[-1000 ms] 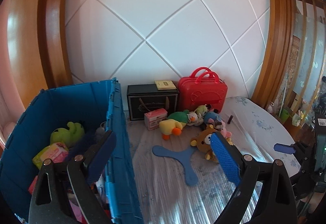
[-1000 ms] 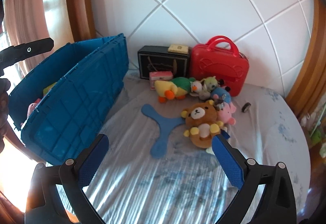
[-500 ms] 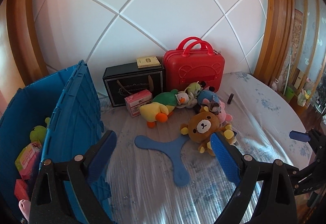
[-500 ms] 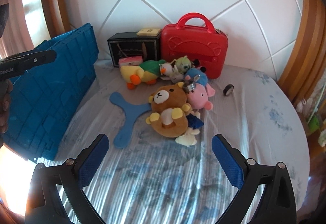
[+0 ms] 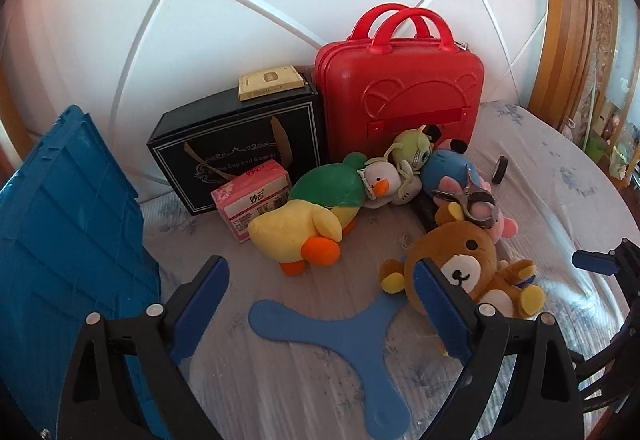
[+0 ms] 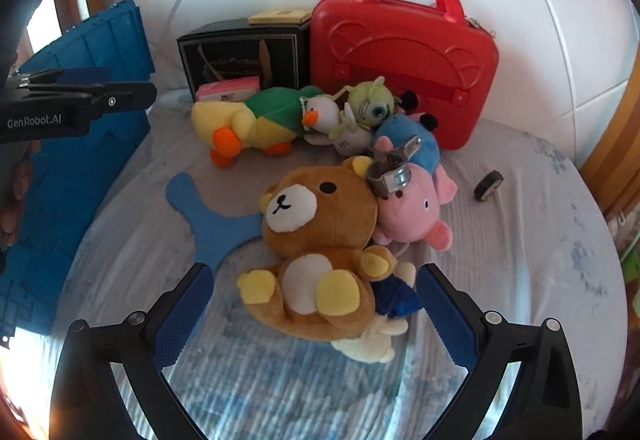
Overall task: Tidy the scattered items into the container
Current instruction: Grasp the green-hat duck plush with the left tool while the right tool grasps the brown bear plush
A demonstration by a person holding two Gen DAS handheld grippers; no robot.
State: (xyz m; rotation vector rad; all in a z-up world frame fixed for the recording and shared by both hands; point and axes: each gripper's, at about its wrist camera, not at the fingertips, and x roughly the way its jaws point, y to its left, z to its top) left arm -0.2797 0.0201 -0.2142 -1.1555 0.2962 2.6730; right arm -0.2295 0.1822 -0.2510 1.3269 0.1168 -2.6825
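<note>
My right gripper is spread wide, holding nothing, its 2 blue pads flanking the lower body of the brown bear plush, not touching as far as I can see. Bear lies on its back on the bedsheet. Pink plush is pressed against its head, a metal clamp on top.

My left gripper is also wide open and empty, hovering over the blue 3-arm boomerang, which lies flat just beside the bear. Yellow duck plush, white duck, green one-eyed plush and pink tissue pack sit further back, near the black gift box and red case. Small black wheel lies apart to the right. Blue crate stands at left.
</note>
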